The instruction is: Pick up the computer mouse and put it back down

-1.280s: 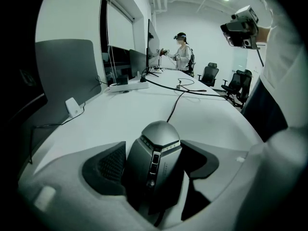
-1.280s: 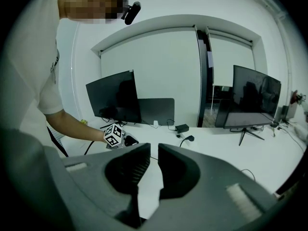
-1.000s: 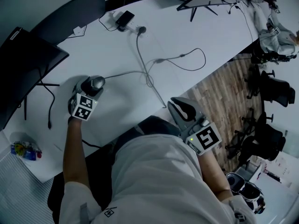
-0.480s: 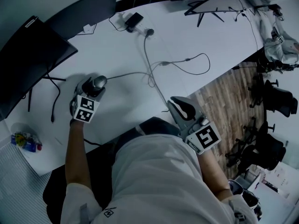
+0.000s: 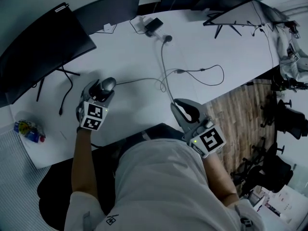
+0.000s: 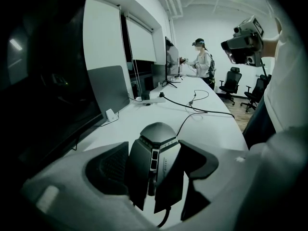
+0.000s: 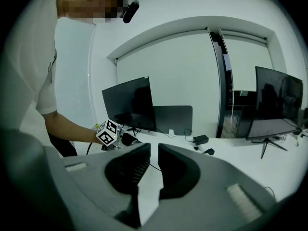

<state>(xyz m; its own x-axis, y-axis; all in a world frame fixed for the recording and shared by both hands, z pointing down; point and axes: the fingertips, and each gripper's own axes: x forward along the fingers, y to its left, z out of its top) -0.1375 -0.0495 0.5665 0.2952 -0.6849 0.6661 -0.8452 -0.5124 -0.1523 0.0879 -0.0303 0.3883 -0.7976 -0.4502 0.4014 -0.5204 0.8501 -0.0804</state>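
A grey computer mouse (image 5: 108,84) (image 6: 153,153) sits between the jaws of my left gripper (image 5: 102,89) (image 6: 155,177), which is shut on its sides. It is held just over the white desk (image 5: 134,57), at the near left. The mouse's thin cable (image 5: 139,80) runs right across the desk, and a short length of cable hangs under the mouse in the left gripper view. My right gripper (image 5: 185,109) (image 7: 154,158) hovers beyond the desk's front edge, close to my body. Its jaws are shut with nothing between them.
A large dark monitor (image 5: 43,47) stands at the left. Behind the mouse are a dark panel (image 5: 108,8), a power adapter (image 5: 155,24) and looping cables (image 5: 202,71). A second monitor stand (image 5: 236,20) is far right. Office chairs (image 5: 288,119) stand on the wooden floor.
The head view has shifted, so the desk sits further right in frame. My left gripper still holds the mouse at nearly the same spot. The right gripper has hardly moved.
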